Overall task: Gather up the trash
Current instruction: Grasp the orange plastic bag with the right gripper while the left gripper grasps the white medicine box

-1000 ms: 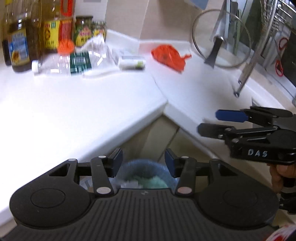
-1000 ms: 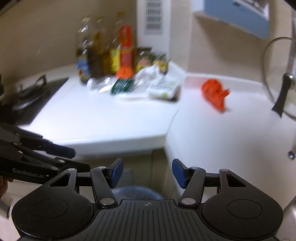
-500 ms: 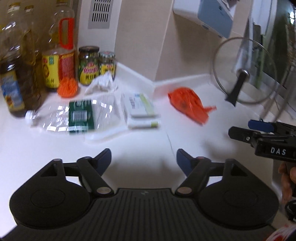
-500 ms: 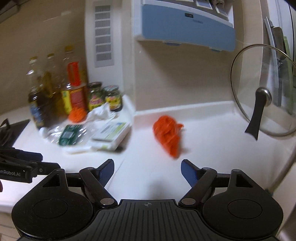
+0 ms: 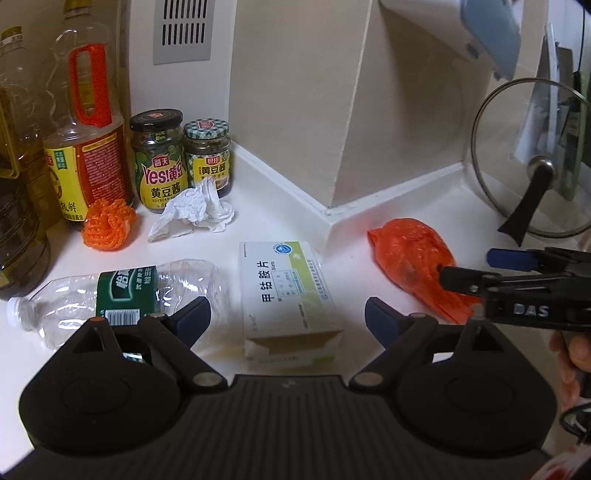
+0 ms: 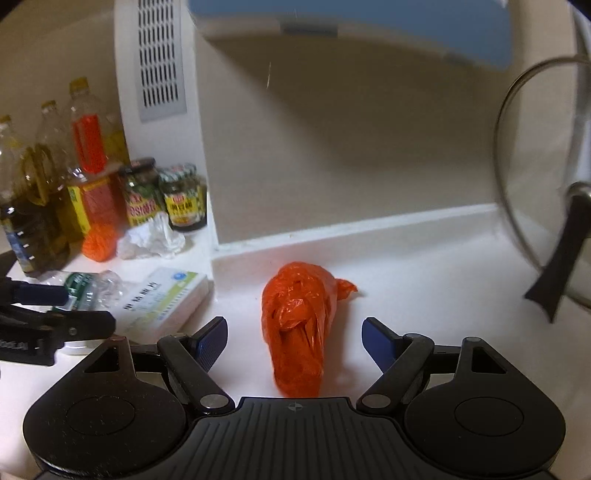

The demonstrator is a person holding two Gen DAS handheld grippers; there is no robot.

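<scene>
Right wrist: right claw released, just widened, straddling orange bag

White counter bends round beige wall corner, white skirting along its back edge. Grey vent on white panel above counter's far left corner. Blue-fronted unit hangs on wall. Glass lid stands on edge toward counter's right end. Light dim, warm; counter glares white.
</scene>
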